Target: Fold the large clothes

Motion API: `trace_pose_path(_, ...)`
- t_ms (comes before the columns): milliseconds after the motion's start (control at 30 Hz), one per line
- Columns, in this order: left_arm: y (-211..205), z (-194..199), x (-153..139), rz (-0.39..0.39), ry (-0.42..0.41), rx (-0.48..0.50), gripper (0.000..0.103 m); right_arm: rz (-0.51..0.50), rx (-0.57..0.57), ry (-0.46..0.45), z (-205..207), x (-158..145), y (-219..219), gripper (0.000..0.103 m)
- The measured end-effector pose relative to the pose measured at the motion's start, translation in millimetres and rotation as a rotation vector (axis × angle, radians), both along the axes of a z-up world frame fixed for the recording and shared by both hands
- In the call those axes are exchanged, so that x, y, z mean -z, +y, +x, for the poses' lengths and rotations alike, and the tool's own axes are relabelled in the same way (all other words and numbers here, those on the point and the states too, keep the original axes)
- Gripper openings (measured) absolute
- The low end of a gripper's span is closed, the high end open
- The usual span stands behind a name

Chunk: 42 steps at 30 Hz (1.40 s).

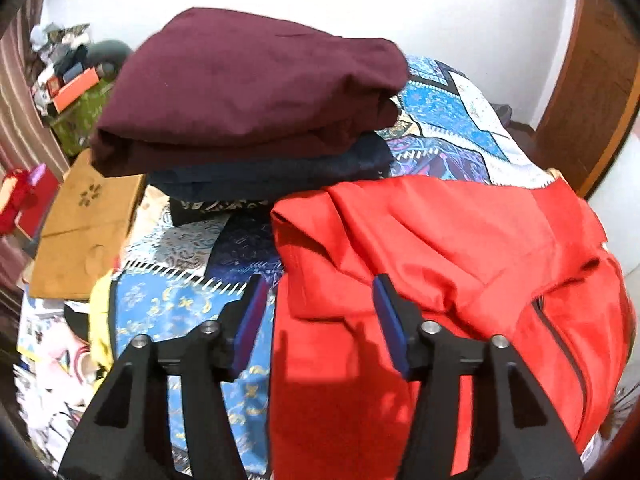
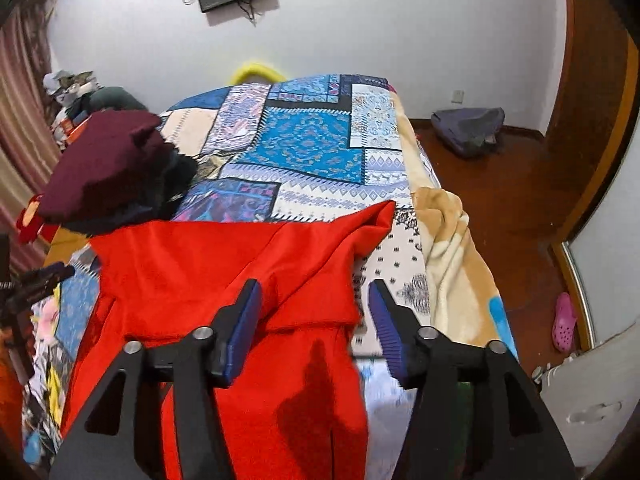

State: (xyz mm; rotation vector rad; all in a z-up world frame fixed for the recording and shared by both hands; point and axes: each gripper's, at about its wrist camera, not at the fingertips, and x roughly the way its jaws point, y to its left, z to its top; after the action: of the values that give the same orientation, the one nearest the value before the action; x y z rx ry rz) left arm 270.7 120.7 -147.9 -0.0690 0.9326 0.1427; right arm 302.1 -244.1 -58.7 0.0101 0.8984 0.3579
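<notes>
Now your left claw is spread apart, and nothing sits between its blue pads. It hangs over the left edge of the red garment, and you cannot tell if a pad brushes the cloth. Your right claw is spread too, with a fold of the red garment below the gap, but the pads do not pinch it. That red garment lies on the bed, close to you, rumpled and partly folded. Its long side runs away from you, toward the far wall, with one corner sticking out to the right. Behind it on the left sits a stack of folded clothes, with a dark red piece on top of a dark blue piece.
</notes>
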Motion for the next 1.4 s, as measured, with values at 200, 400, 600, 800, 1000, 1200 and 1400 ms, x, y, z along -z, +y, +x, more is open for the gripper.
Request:
trace_pose_path(200, 1, -42, 1, -0.054, 0.044, 0.042, 0.08, -0.059, -0.066, -0.006, -33, 9, 4, 0.057)
trace_pose_path(400, 3, -77, 35, -0.105, 0.118, 0.003, 0.08, -0.065, -0.07, 0.065, -56, 36, -2, 0.057)
trace_pose_path(600, 13, -104, 68, -0.139, 0.199, -0.042, 0.08, 0.002, -0.023, 0.213, -80, 78, -15, 0.057)
trace_pose_path(800, 19, -129, 93, -0.295, 0.256, -0.051, 0.08, 0.038, 0.021, 0.279, -96, 101, -28, 0.059)
trace_pose_path(1000, 36, -157, 108, -0.571, 0.207, -0.142, 0.08, 0.076, 0.043, 0.218, -110, 110, -25, 0.068)
trace_pose_path(1200, 20, -167, 96, -0.543, 0.17, -0.072, 0.063, 0.134, 0.12, 0.213, -105, 111, -36, 0.068)
trace_pose_path(1400, 8, -154, 79, -0.578, 0.171, 0.011, 0.009, 0.148, 0.127, 0.198, -109, 109, -30, 0.053)
